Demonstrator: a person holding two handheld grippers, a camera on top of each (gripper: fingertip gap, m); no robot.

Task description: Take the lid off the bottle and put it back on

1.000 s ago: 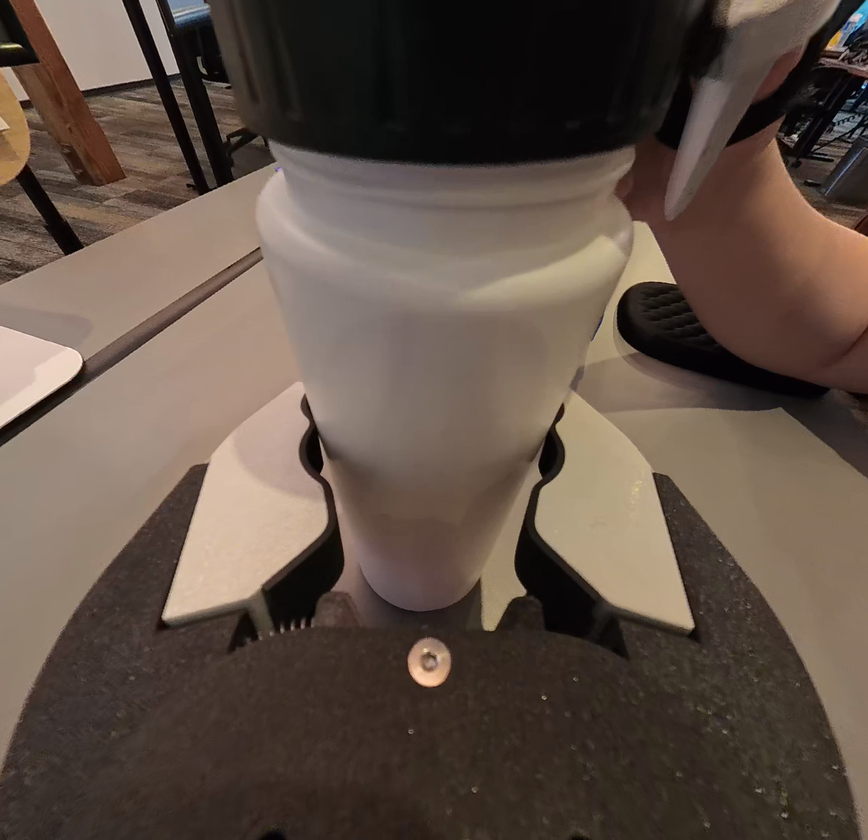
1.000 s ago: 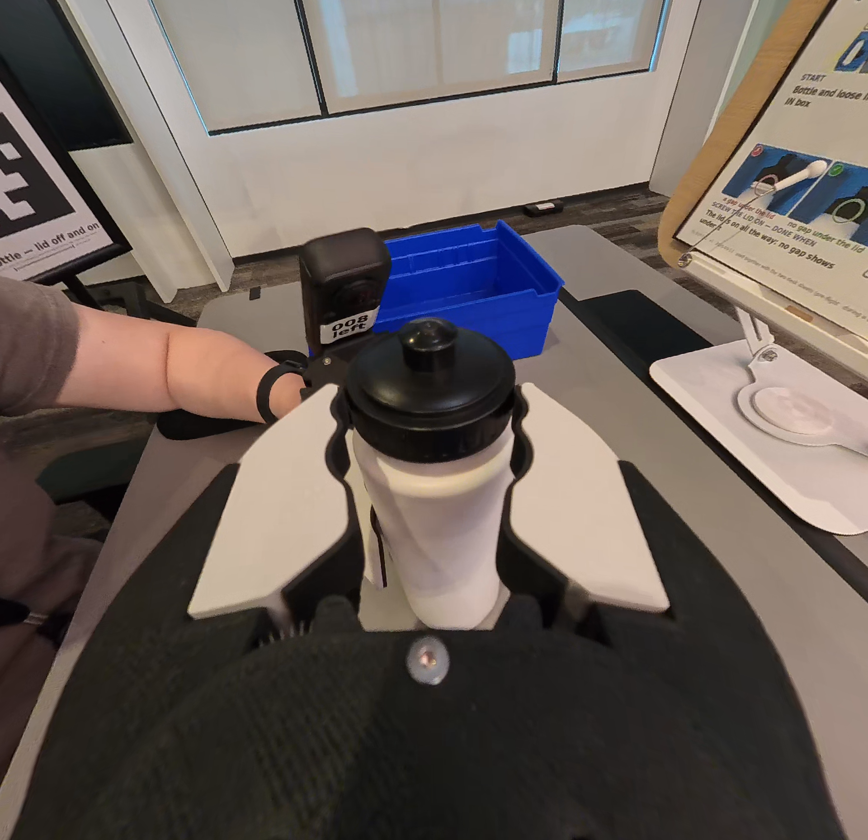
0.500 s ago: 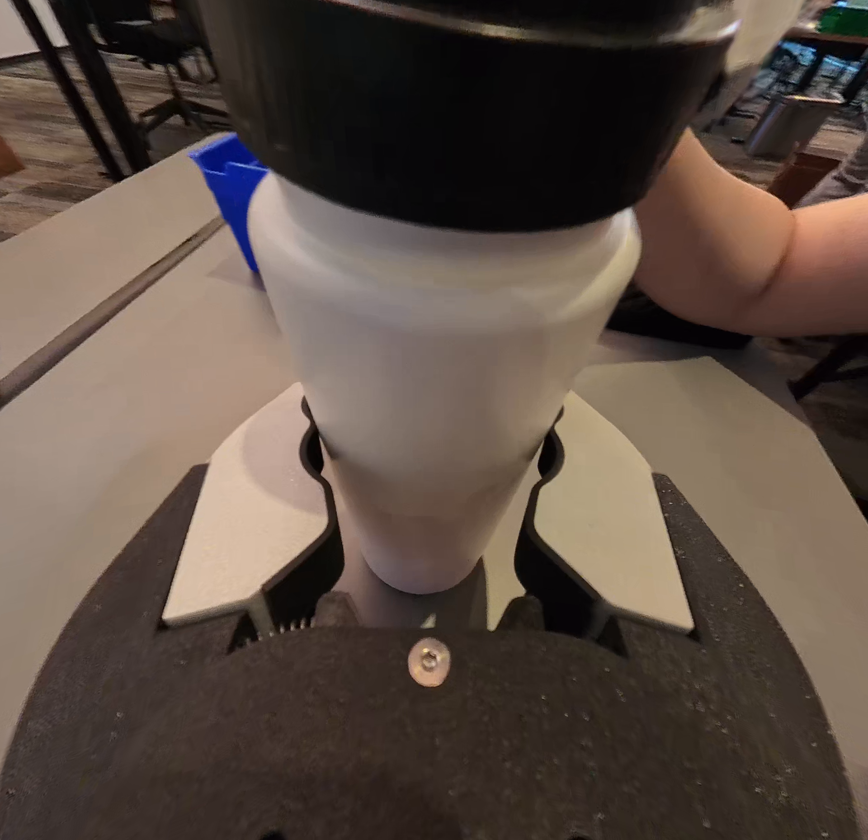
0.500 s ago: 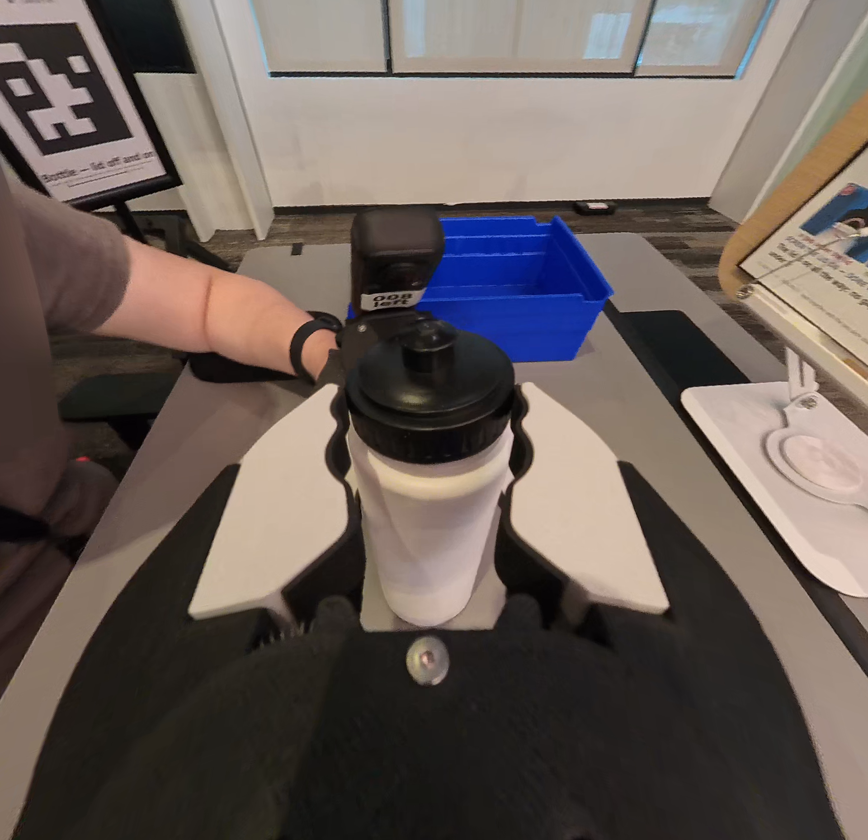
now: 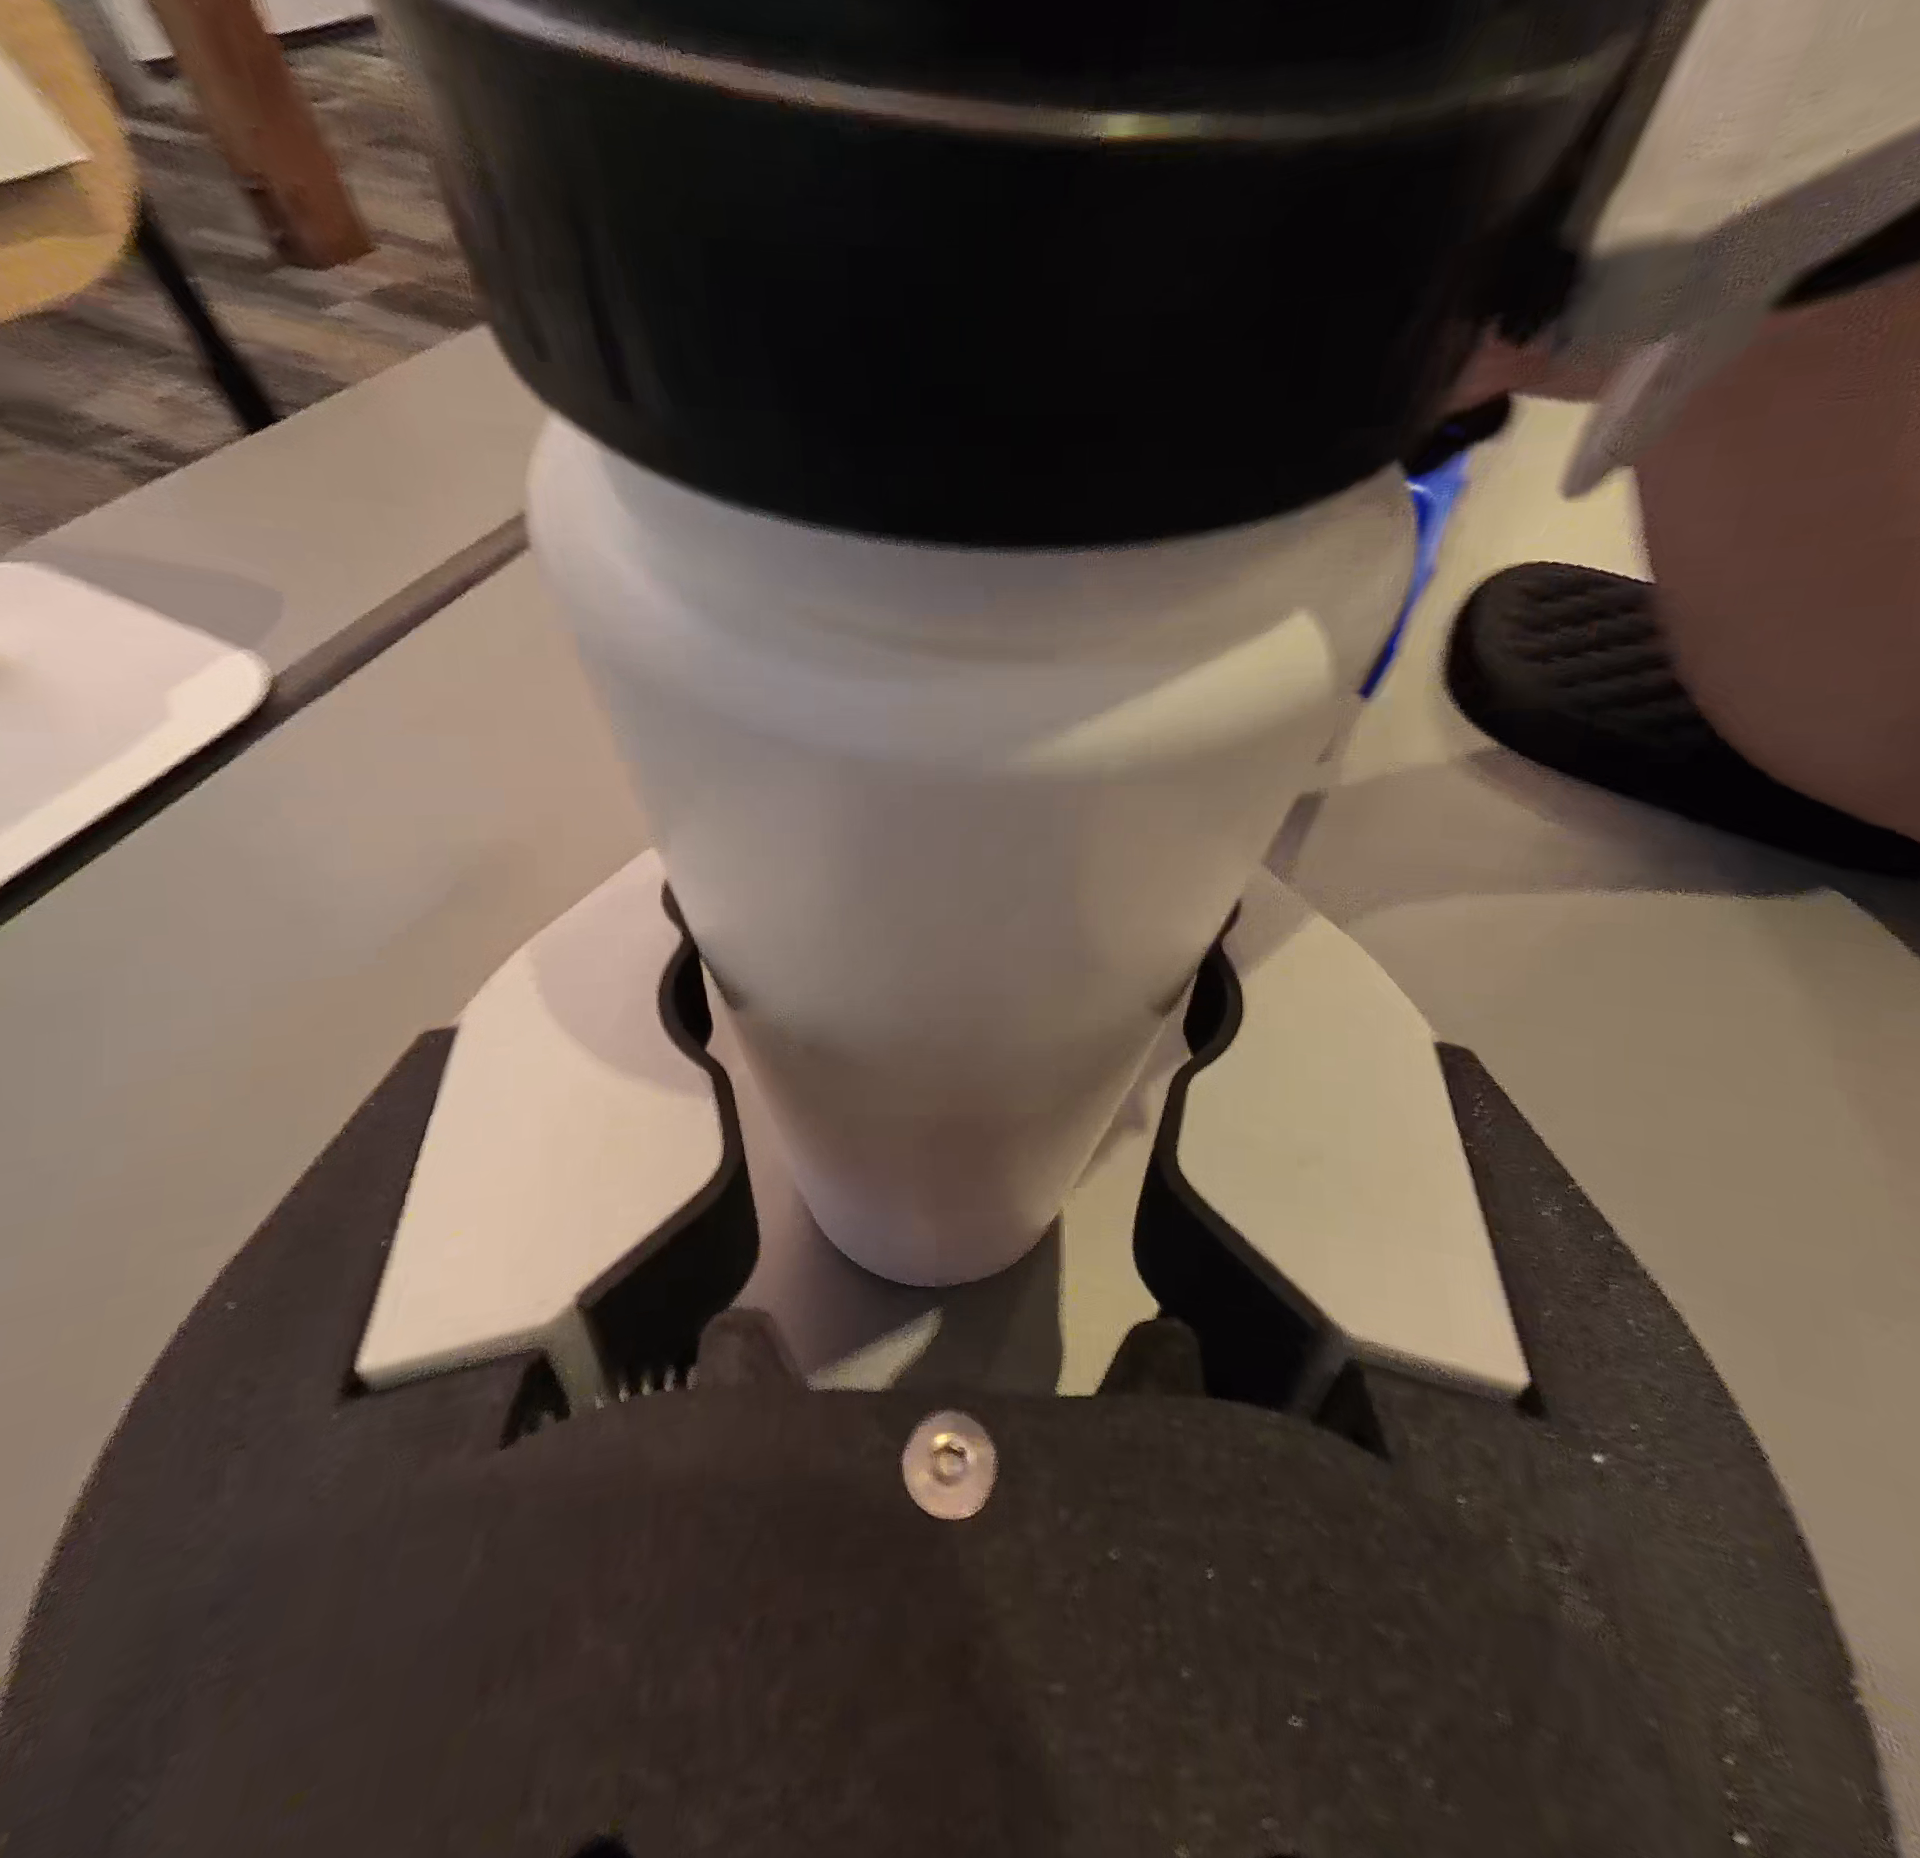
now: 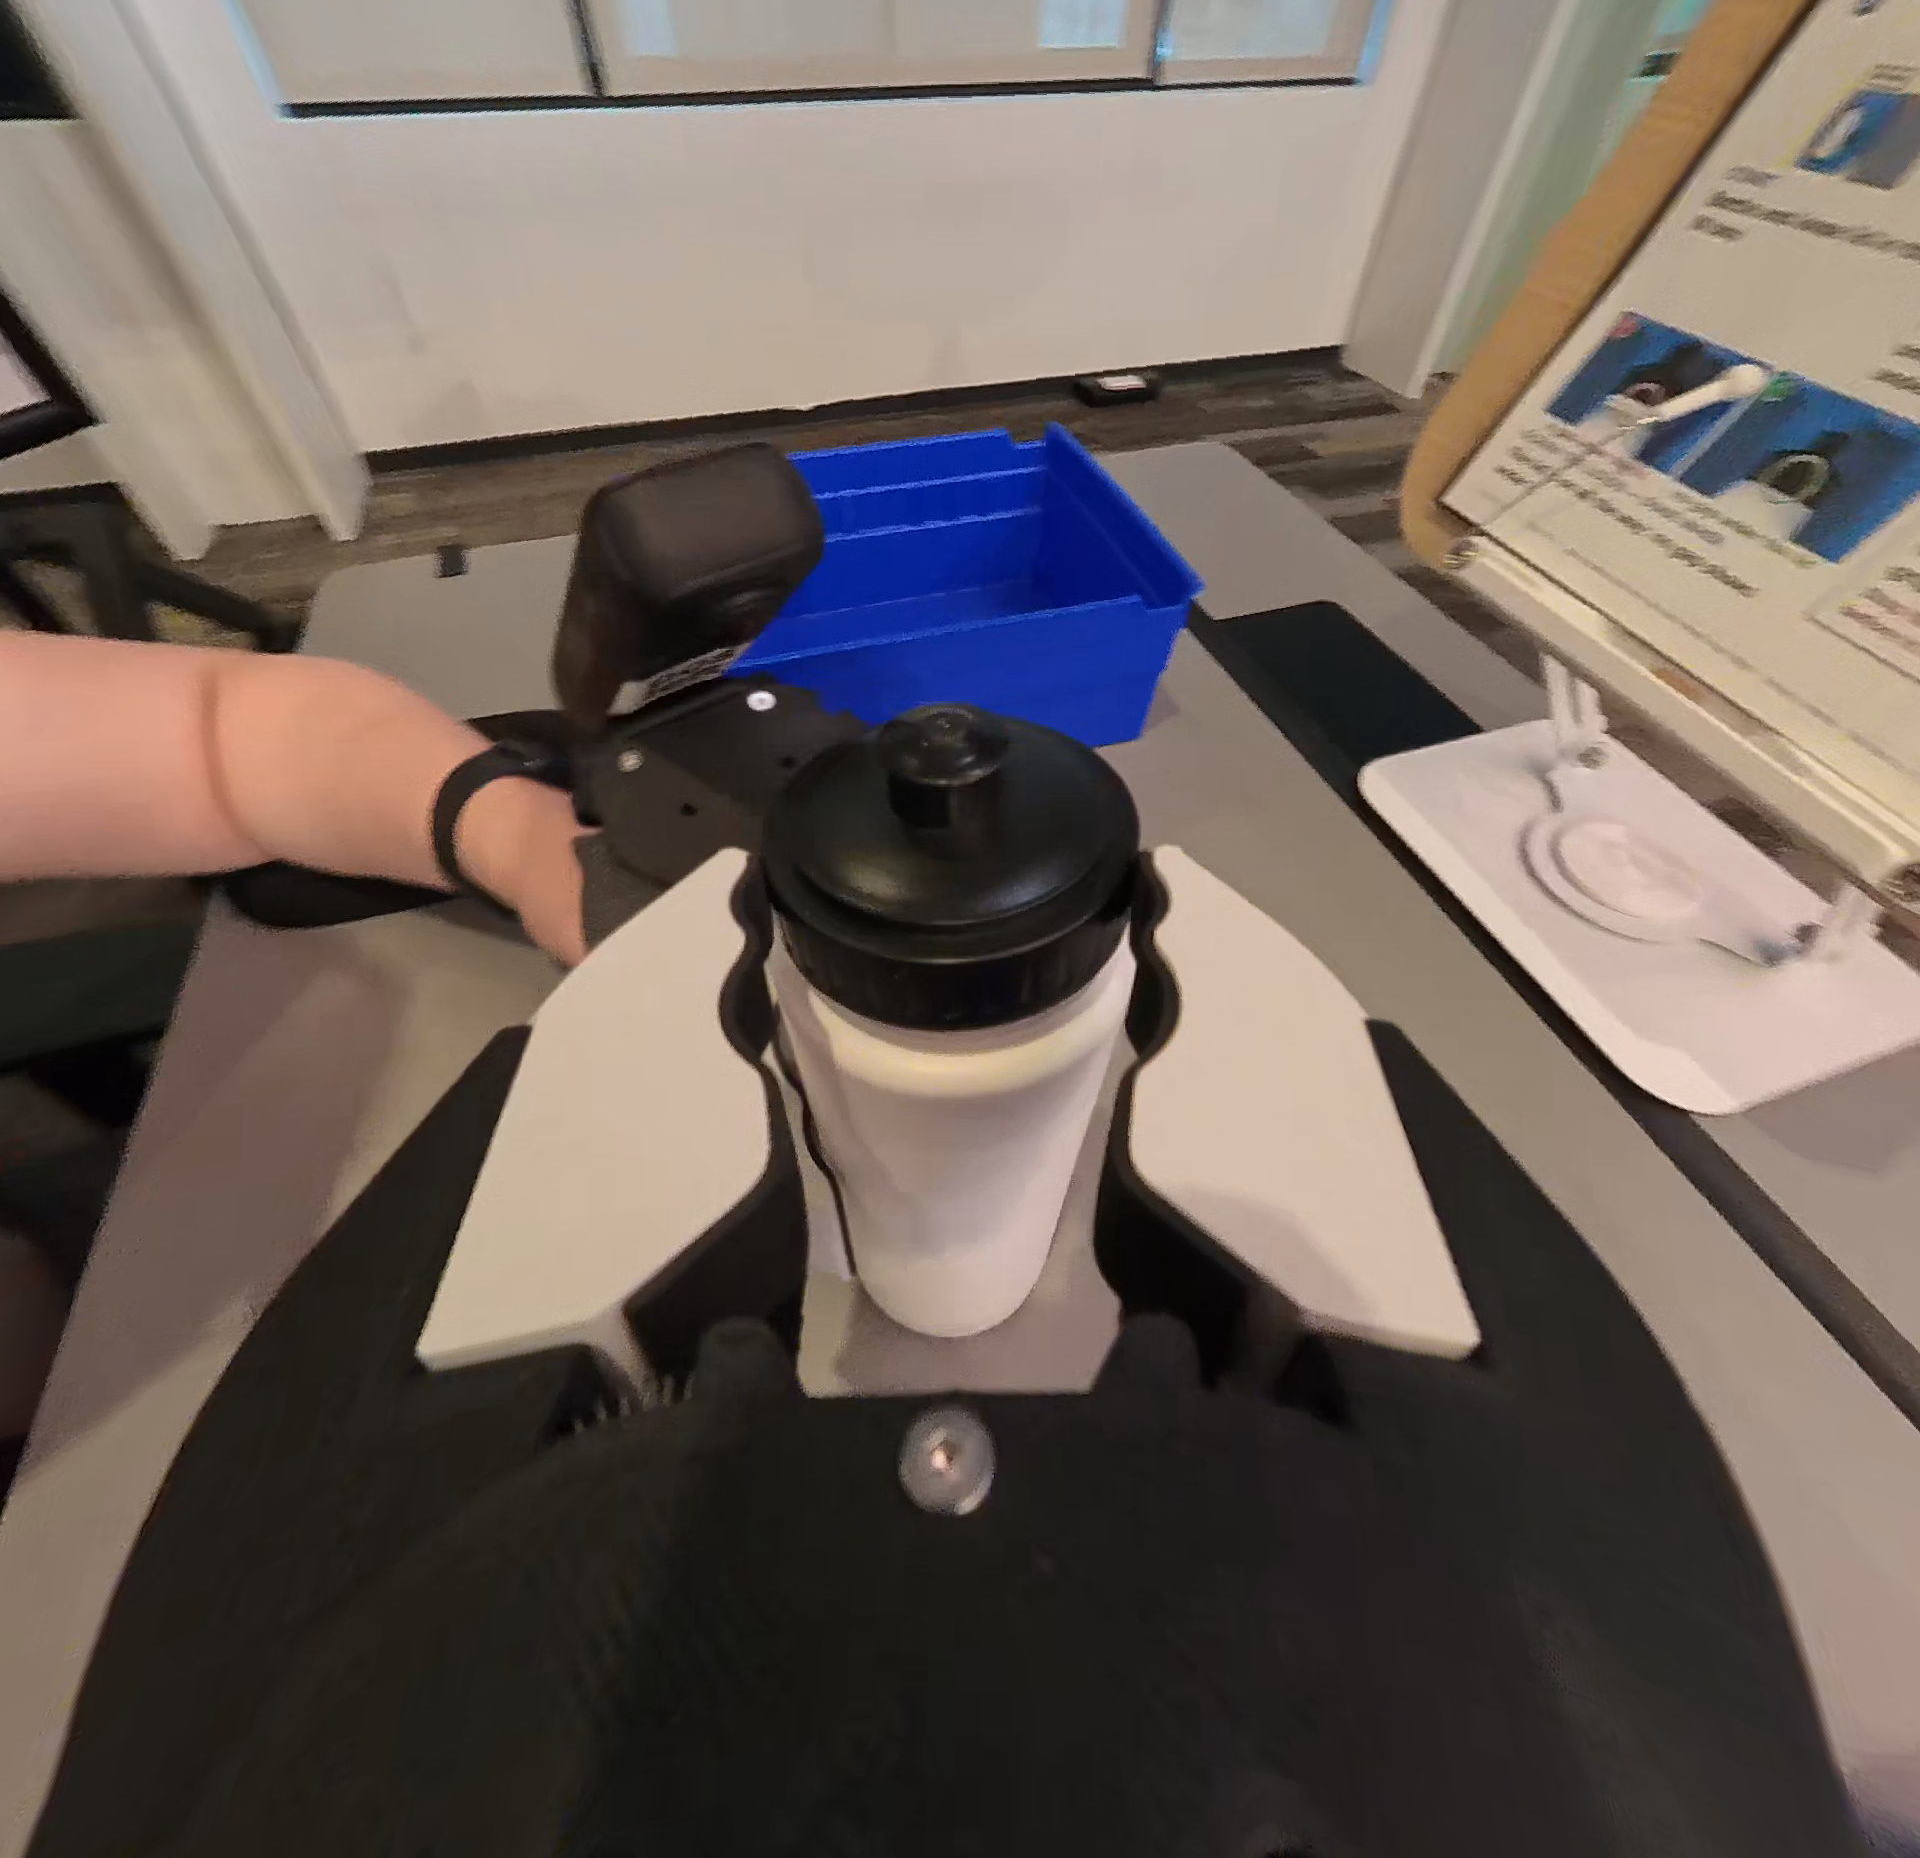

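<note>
A white bottle (image 5: 956, 769) with a black lid (image 5: 956, 281) stands upright between both grippers. My left gripper (image 5: 951, 935) is shut on the bottle's body, low down. In the right wrist view my right gripper (image 6: 948, 915) is shut on the black lid (image 6: 997, 852), with the white bottle (image 6: 940, 1164) hanging below between the fingers. The lid sits on the bottle's neck. The left gripper's black body (image 6: 707, 769) shows just behind the bottle, held by a hand. One finger of the right gripper (image 5: 1704, 177) shows at the top right of the left wrist view.
A blue bin (image 6: 987, 603) stands on the grey table (image 6: 1299, 520) behind the bottle. A white stand base (image 6: 1662, 925) with an instruction board (image 6: 1714, 406) is at the right. A black pad (image 5: 1621, 696) lies under the person's arm (image 5: 1787, 561).
Both views have swung sideways and back while both grips stayed shut. In the right wrist view the left gripper's body has turned round the bottle to the left.
</note>
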